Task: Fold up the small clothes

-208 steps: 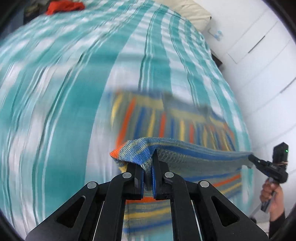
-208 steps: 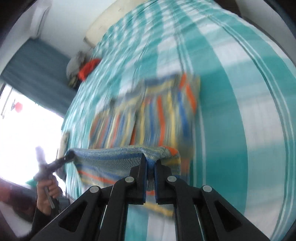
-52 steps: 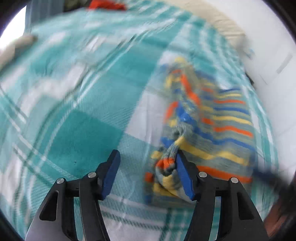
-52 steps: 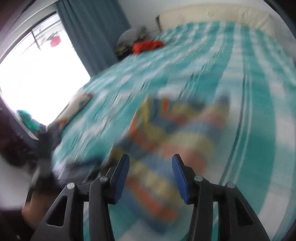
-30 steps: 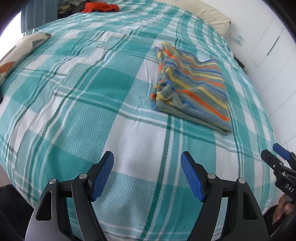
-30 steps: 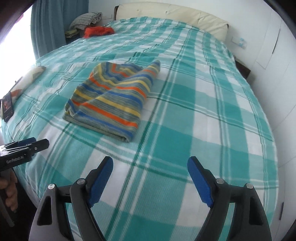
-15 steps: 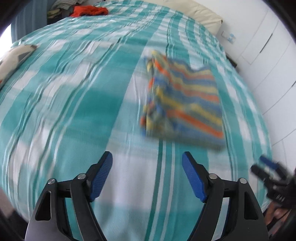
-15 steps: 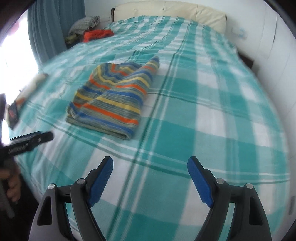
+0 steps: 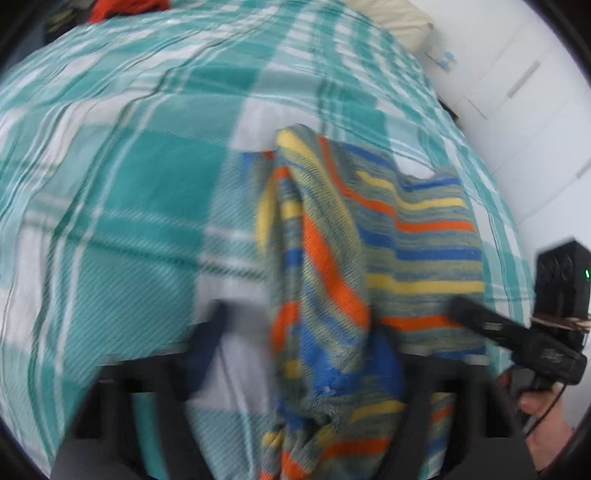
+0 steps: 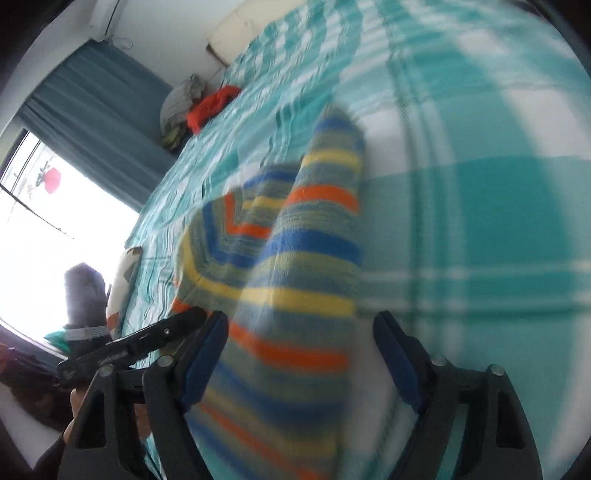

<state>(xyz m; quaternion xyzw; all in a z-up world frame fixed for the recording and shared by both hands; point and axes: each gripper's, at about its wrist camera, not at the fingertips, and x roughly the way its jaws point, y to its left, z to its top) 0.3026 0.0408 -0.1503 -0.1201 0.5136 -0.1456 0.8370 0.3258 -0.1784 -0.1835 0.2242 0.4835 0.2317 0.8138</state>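
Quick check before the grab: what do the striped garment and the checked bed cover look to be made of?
The striped orange, blue and yellow garment looks like soft matte knit, perhaps wool or acrylic: fine ribbed texture shows and it bunches in thick folds. The teal and white checked bed cover looks like woven cloth, probably cotton: diagonal weave lines and shallow creases show. Blur leaves both fibres uncertain.

The folded sweater [image 9: 369,258] lies on the bed [image 9: 129,192] near its foot edge (my side), between my fingers [image 10: 207,354]; a pillow [image 9: 391,18] sits at the head end.
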